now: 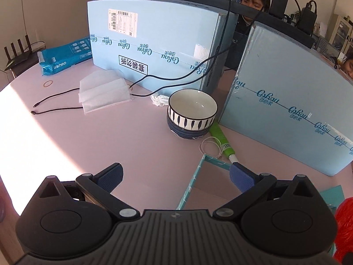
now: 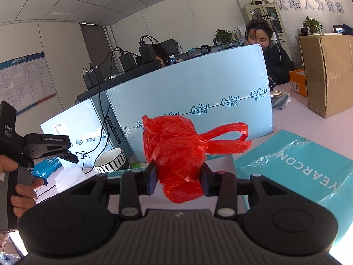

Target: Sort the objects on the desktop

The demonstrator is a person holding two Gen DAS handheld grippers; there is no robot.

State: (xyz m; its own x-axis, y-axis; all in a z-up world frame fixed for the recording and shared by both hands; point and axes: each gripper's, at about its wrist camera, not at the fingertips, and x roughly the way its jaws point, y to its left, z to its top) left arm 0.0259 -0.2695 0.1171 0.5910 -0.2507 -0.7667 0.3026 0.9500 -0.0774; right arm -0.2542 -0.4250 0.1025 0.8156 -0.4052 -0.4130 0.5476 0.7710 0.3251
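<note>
My right gripper (image 2: 179, 177) is shut on a crumpled red plastic bag (image 2: 176, 150) and holds it in the air above an open teal box (image 2: 237, 170). The bag also shows at the right edge of the left wrist view (image 1: 345, 225). My left gripper (image 1: 175, 176) is open and empty, low over the pink table (image 1: 110, 137), with its right finger over the teal box's rim (image 1: 192, 183). It also shows from the side in the right wrist view (image 2: 72, 154). Two stacked striped bowls (image 1: 190, 113) stand ahead of it.
Two big light-blue cartons (image 1: 154, 39) (image 1: 291, 101) stand behind the bowls. A green tube (image 1: 220, 139), a white string loop (image 1: 209, 146), white packets (image 1: 104, 93), black cables (image 1: 57, 110), a rubber band (image 1: 48, 83) and a blue package (image 1: 66, 54) lie around. A teal lid (image 2: 297, 167) lies right.
</note>
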